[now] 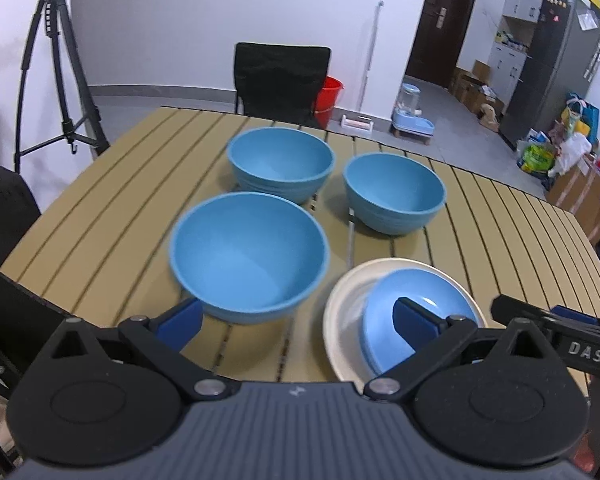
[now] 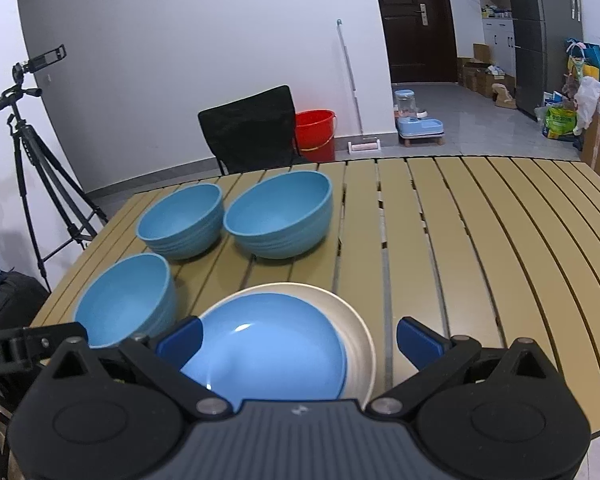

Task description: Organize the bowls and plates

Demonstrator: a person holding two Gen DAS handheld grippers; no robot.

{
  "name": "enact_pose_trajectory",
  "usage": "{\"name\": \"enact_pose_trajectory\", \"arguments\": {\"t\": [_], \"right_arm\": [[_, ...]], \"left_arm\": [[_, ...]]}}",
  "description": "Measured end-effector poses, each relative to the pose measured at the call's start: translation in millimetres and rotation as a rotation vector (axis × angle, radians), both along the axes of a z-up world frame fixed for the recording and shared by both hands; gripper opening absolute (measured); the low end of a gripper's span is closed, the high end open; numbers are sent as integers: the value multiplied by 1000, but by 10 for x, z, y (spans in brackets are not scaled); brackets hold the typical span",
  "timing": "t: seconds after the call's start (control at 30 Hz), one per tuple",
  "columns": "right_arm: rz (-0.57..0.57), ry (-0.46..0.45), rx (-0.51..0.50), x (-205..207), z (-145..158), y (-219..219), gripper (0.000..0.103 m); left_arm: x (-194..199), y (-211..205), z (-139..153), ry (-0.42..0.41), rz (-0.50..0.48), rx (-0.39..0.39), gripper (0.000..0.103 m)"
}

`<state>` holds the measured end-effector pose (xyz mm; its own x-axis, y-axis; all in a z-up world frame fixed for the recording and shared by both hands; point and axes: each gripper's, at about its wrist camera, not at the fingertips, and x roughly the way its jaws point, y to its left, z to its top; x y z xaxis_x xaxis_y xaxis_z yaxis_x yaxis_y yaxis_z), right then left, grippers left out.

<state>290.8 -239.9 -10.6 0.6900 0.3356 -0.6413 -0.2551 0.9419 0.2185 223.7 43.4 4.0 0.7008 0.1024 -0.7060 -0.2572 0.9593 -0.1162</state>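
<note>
- Your left gripper [image 1: 298, 320] stands wide open and holds nothing; the near bowl [image 1: 248, 256] lies just ahead, between its pads and nearer the left one
- Your right gripper [image 2: 298, 338] is also spread wide and empty; the blue plate [image 2: 272, 344] on the white plate [image 2: 360, 340] sits just ahead, toward its left pad
- Two more bowls [image 1: 281, 164] [image 1: 394, 192] stand side by side farther up the table [image 1: 500, 240]
- Judgement: the left hand is nearer the bowls, so it suits stacking
</note>
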Motion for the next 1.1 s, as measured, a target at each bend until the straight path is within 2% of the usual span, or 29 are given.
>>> {"name": "enact_pose_trajectory", "arguments": {"t": [0.23,0.5,0.6,0.67,0.73,0.8,0.83,0.9,0.93,0.97,1.0,1.07,1.1], "right_arm": [[37,8,-11,112,101,269,103],[130,51,-44,446,68,772,103],[174,72,-60,623,-4,1028,99],[198,89,-71,744,-61,1202,92],[223,105,-78,821,-132,1371,88],[249,129,-85,922,-213,1526,80],[261,146,-91,972,-256,1596,72],[277,175,-99,1048,-348,1702,63],[281,193,-102,1088,-398,1740,54],[284,210,-102,1122,-441,1779,45],[284,226,-100,1144,-477,1801,41],[284,256,-95,1194,-538,1855,27],[282,266,-90,1198,-562,1858,24]], "left_arm": [[23,338,24,9,38,18,103],[309,865,-150,79,120,2,103],[463,1018,-240,111,146,4,102],[568,1137,-321,132,155,4,100],[657,1212,-387,150,158,-1,94],[747,1272,-459,170,156,-11,83],[784,1294,-491,179,154,-18,78],[855,1336,-566,202,145,-39,63],[882,1351,-602,211,138,-48,60],[904,1359,-633,219,131,-55,50],[923,1367,-663,227,126,-61,40],[943,1385,-718,239,120,-83,25],[946,1396,-737,238,115,-102,20]]}}
